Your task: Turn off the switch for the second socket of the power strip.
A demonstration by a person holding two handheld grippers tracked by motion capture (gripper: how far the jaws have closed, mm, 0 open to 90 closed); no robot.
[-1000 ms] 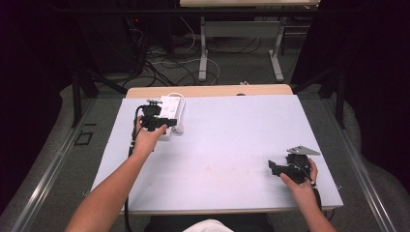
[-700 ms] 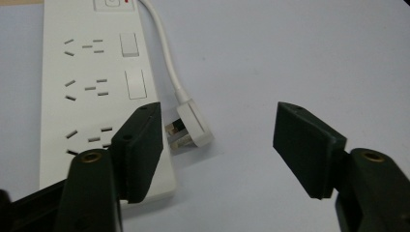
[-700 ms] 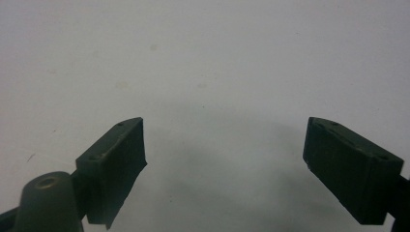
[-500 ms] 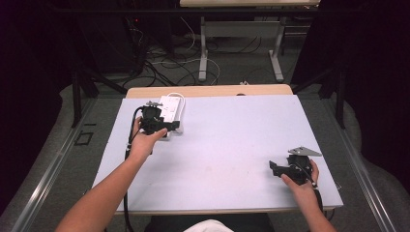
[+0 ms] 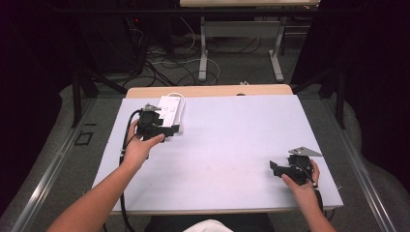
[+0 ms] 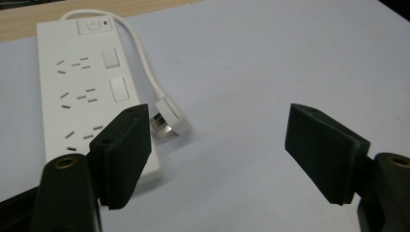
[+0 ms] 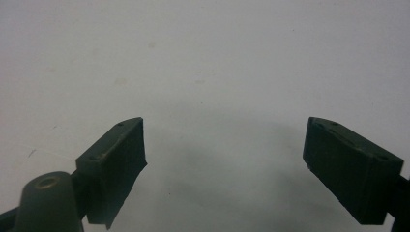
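Observation:
A white power strip [image 5: 169, 109] [image 6: 82, 92] lies at the far left of the pale table top, with a switch and red light at its far end. Its white cable loops round to a white plug [image 6: 169, 121] lying loose on the table beside the strip. My left gripper [image 5: 162, 130] [image 6: 217, 154] hovers at the strip's near end, open, its left jaw over the strip's corner and the plug just ahead of it. My right gripper [image 5: 278, 169] [image 7: 225, 169] rests near the front right of the table, open, nothing between its jaws.
The pale sheet [image 5: 232, 145] covers a wooden table whose bare edge [image 5: 217, 90] shows at the back. Beyond stand desk legs and cables on the floor [image 5: 193, 58]. A wide bare stretch lies between the two grippers.
My left gripper has drawn back toward the person along the strip, from over its middle to its near end. The right gripper has barely moved.

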